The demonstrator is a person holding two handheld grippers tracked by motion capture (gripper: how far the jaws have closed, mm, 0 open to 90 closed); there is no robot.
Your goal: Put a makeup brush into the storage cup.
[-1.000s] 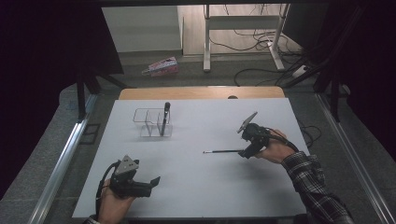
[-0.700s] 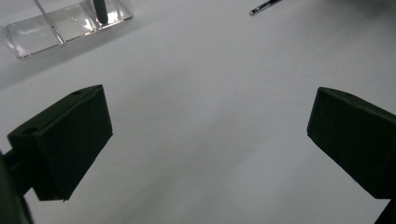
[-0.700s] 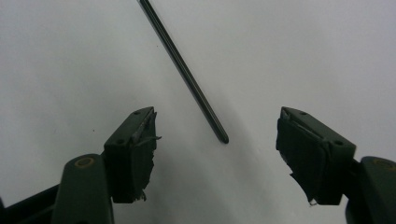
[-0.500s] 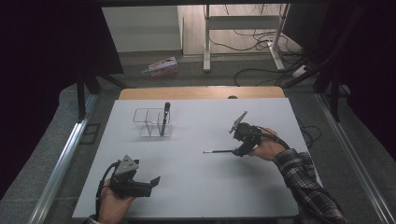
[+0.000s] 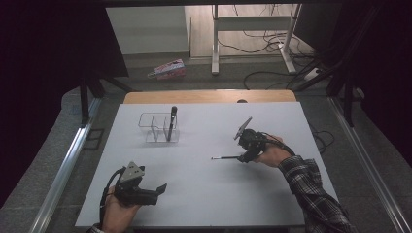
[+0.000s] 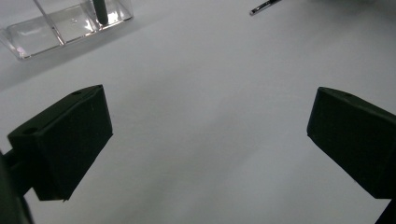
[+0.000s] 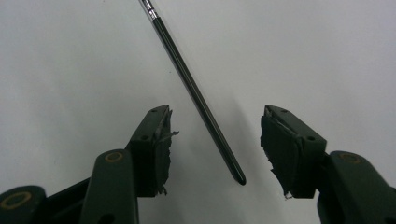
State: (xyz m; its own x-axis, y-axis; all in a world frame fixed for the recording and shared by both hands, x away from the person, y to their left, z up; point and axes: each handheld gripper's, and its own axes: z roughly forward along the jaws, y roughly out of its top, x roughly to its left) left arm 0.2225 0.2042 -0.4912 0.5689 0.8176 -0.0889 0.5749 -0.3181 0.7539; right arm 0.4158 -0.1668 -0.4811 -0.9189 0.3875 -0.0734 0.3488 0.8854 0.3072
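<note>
Closing in on the black pen [image 7: 196,95], the right gripper [image 7: 215,149] has slid left along the white worktop [image 5: 204,194] and its jaws have just been narrowing, half open astride the lying pen, pads not touching yet; left gripper [image 6: 210,140] idle, wide open, empty; grasp looks imminent

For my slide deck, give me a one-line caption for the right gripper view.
Right gripper has just been closing around a thin black pen lying on the white table, pads not yet touching it.
</note>
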